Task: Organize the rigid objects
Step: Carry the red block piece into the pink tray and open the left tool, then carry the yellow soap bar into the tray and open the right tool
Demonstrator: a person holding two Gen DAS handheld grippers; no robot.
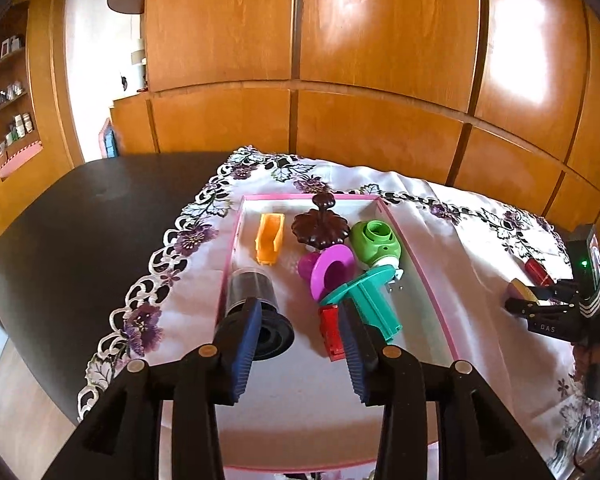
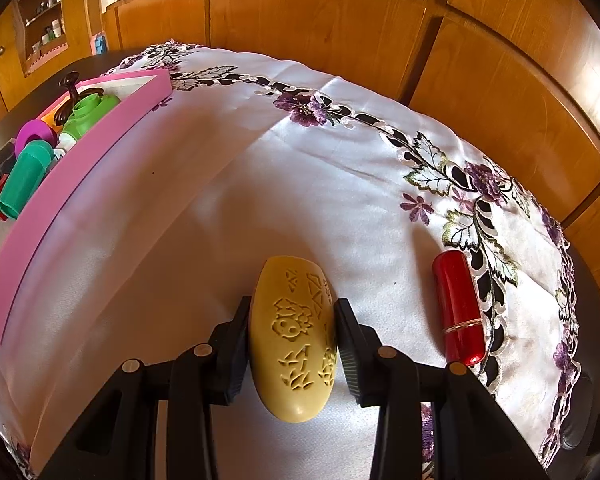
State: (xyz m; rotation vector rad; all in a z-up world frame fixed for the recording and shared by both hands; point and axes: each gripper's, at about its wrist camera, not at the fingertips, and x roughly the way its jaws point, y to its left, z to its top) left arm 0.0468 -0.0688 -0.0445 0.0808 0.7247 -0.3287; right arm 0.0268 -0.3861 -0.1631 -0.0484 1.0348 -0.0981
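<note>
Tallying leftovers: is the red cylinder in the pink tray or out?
Out: the glossy red cylinder lies on the white floral tablecloth, apart from the pink tray.

Setting: a home, living or dining room. Glossy wooden cupboard panelling [image 1: 380,60] fills the back wall. Dark worktop [image 1: 80,216] carries a white satin tablecloth with embroidered purple flowers [image 2: 300,160]. Recessed wooden shelf niche [image 1: 10,92] at left holds small bottles and household oddments.

— What sits ahead of the left jaws?
— A tray [image 1: 416,256] on the tablecloth [image 1: 188,280], holding a canister [image 1: 248,292] at left and a spool [image 1: 332,270] further ahead.
— And the right jaws?
— A carved oval block [image 2: 294,340] between them, a lipstick tube [image 2: 458,308] just right.
</note>
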